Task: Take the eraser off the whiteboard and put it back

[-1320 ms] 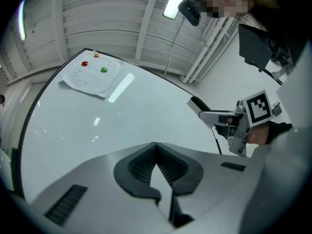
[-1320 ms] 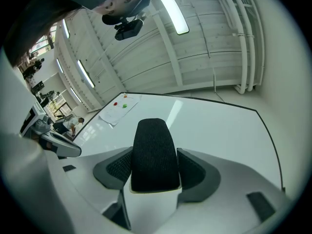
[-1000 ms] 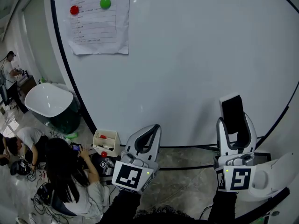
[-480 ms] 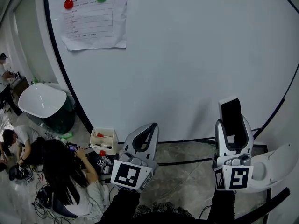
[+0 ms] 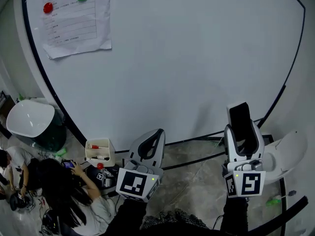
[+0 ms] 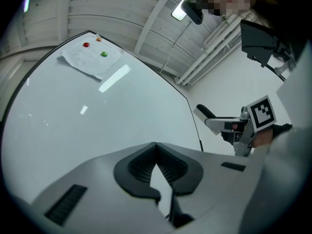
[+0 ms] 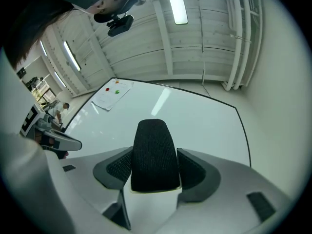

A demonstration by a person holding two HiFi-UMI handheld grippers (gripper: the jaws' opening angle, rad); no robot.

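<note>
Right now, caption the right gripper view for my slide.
Right gripper clamped on the black eraser, held in front of the whiteboard.

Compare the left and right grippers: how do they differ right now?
Jaws: the left gripper's meet at the tips; the right gripper's stand wide apart. Load: the left gripper holds nothing; the right gripper clamps the black-felt eraser. Both point toward the whiteboard.

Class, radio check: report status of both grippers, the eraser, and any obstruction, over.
Left gripper shut, empty. Right gripper shut on eraser, held off the whiteboard. Nothing between them.
</note>
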